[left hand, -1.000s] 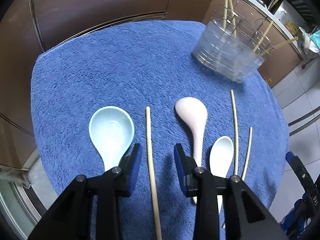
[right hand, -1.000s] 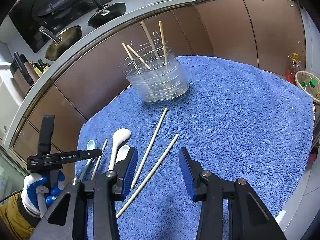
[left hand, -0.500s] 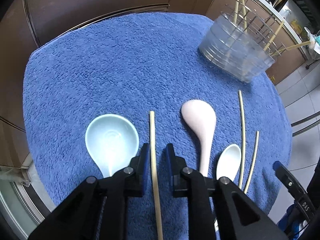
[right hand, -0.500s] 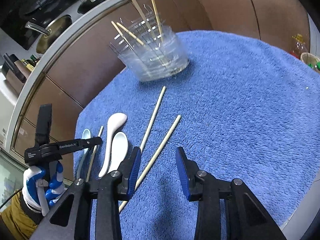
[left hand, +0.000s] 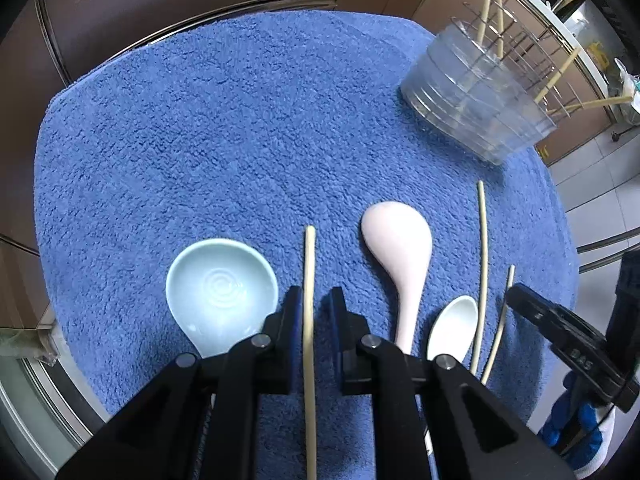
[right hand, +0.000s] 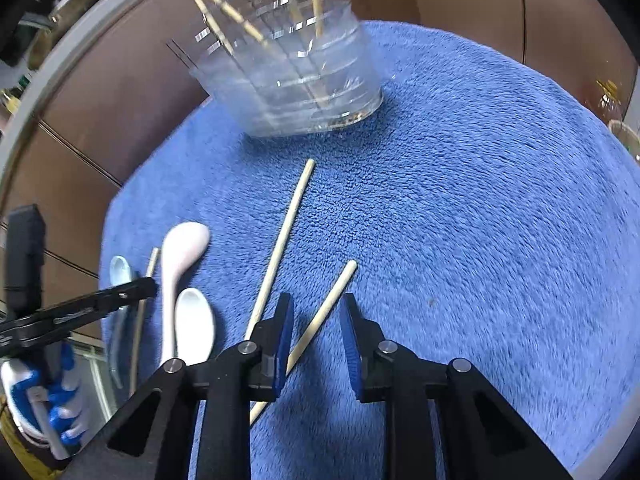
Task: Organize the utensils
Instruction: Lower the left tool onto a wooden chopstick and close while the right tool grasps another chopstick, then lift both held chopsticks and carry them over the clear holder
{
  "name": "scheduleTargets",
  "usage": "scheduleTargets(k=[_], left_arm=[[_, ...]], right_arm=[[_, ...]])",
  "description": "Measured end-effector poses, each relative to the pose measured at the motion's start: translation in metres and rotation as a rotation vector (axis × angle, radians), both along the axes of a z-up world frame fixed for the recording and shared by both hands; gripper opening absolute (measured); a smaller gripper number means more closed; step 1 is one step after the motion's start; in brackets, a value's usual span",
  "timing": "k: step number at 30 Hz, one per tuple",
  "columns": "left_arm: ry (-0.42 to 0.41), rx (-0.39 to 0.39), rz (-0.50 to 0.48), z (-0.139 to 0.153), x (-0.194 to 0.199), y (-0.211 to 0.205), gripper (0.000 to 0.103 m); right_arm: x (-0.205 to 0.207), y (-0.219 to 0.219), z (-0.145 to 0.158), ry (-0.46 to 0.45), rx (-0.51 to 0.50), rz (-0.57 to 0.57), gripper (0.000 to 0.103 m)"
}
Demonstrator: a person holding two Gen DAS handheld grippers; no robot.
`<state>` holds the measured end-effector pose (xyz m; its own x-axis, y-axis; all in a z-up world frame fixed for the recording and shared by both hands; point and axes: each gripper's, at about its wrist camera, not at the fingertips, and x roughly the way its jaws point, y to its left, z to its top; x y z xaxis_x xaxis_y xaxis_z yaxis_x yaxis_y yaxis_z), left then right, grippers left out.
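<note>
here the left tongs (left hand: 314,312) are straddling a chopstick (left hand: 309,280) at lower centre, narrowly parted, not yet pinching; its long axis is running straight along them. right tongs (right hand: 316,320) are gaping around another chopstick (right hand: 320,316), lying diagonally.

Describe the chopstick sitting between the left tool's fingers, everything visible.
The chopstick is a thin, pale, wood-looking round stick, apparently straight and unbroken. It lies flat on the blue towel, its far tip pointing away from the camera, its near end running under the view's bottom edge. The left tool straddles it, jaws narrowed but with a gap on each side. The light blue spoon lies left of it, the pink spoon right, neither touching it.
</note>
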<state>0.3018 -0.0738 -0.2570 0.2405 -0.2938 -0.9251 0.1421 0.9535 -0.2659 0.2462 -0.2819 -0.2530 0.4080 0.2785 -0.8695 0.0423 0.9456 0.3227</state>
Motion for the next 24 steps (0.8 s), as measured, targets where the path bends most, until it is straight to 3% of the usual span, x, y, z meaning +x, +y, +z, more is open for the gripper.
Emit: scheduleTargets(k=[11, 19, 24], left_arm=[[0.009, -0.033, 0.004, 0.001, 0.004, 0.017, 0.009], [0.004, -0.065, 0.011, 0.004, -0.009, 0.018, 0.004], [-0.037, -0.084, -0.002, 0.014, -0.022, 0.016, 0.004]], right_arm=[[0.023, 0.01, 0.001, 0.07, -0.064, 0.037, 0.014], [0.016, -0.008, 0.002, 0.063, 0.003, -0.001, 0.007], [-0.002, -0.019, 0.014, 0.008, 0.053, 0.0, 0.007]])
